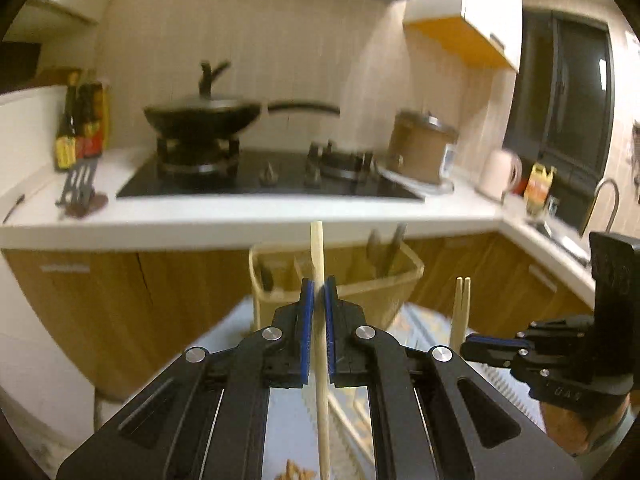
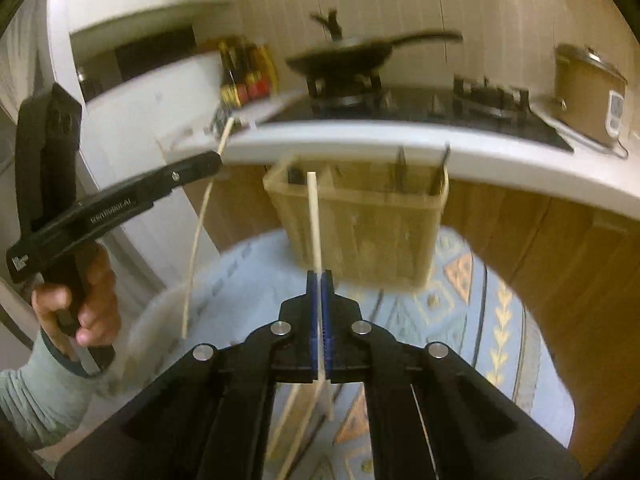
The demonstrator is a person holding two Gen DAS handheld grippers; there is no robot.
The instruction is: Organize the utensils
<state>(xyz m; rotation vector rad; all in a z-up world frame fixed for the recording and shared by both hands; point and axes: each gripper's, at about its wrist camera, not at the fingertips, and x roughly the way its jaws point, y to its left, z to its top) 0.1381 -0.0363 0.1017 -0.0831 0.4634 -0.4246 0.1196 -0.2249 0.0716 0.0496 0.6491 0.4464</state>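
My left gripper [image 1: 319, 292] is shut on a single wooden chopstick [image 1: 318, 256] that stands upright between the blue pads. My right gripper [image 2: 320, 282] is shut on chopsticks [image 2: 313, 216]; in the left wrist view two tips [image 1: 463, 300] show above it [image 1: 468, 350]. A beige utensil holder [image 1: 376, 280] with compartments stands ahead on the patterned cloth, with dark-handled utensils [image 1: 390, 248] in it. It also shows in the right wrist view [image 2: 360, 220]. The left gripper [image 2: 216, 160] and its chopstick [image 2: 196, 240] show at left in the right wrist view.
A white counter [image 1: 240, 216] runs behind with a gas hob [image 1: 272, 176], a black wok [image 1: 204, 114], sauce bottles [image 1: 80, 124], a brown cooker [image 1: 424, 146], a white kettle [image 1: 498, 174] and a sink [image 1: 560, 236]. Wooden cabinets [image 1: 120, 300] stand below.
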